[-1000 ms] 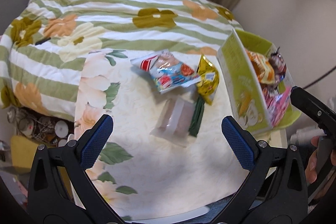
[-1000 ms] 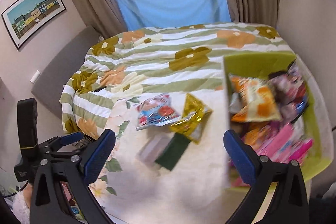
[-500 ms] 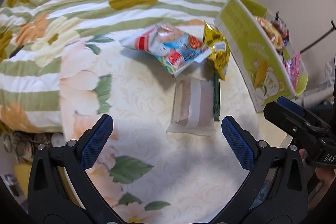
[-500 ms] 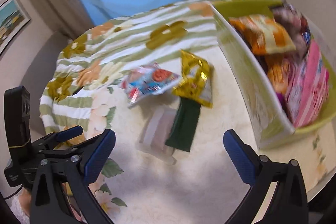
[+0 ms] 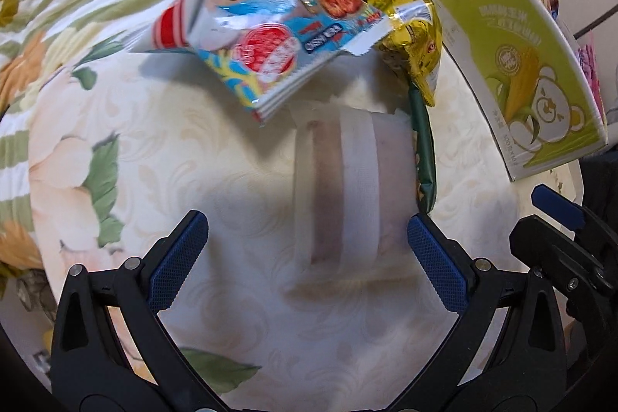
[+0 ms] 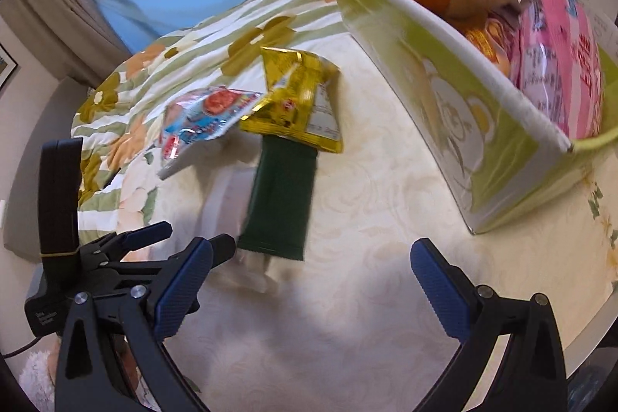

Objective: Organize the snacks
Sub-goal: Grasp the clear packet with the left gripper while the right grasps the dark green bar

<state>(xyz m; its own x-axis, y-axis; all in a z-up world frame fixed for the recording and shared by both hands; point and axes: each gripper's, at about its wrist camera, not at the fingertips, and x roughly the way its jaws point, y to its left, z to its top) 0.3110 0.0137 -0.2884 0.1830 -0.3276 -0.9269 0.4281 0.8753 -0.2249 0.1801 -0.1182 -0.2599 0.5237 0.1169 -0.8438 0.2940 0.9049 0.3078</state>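
Note:
Loose snacks lie on the floral tablecloth: a pale translucent packet point(image 5: 347, 188), a dark green bar point(image 5: 424, 157) point(image 6: 280, 195), a gold bag point(image 5: 409, 26) point(image 6: 299, 95) and a blue-and-red bag point(image 5: 270, 37) point(image 6: 201, 120). My left gripper point(image 5: 307, 242) is open, its fingers straddling the near end of the pale packet. My right gripper point(image 6: 311, 277) is open just in front of the green bar's near end. A green cardboard box point(image 5: 502, 37) point(image 6: 463, 118) stands to the right, holding several snack bags.
The round table point(image 6: 386, 334) has its edge close at the right and front. A bed with a striped floral quilt point(image 6: 185, 41) lies behind. The left gripper's body point(image 6: 77, 257) shows in the right wrist view, close beside the right one.
Both grippers have come down and forward toward the loose snacks, which now fill more of each view. The snacks themselves have not moved. Both stay open.

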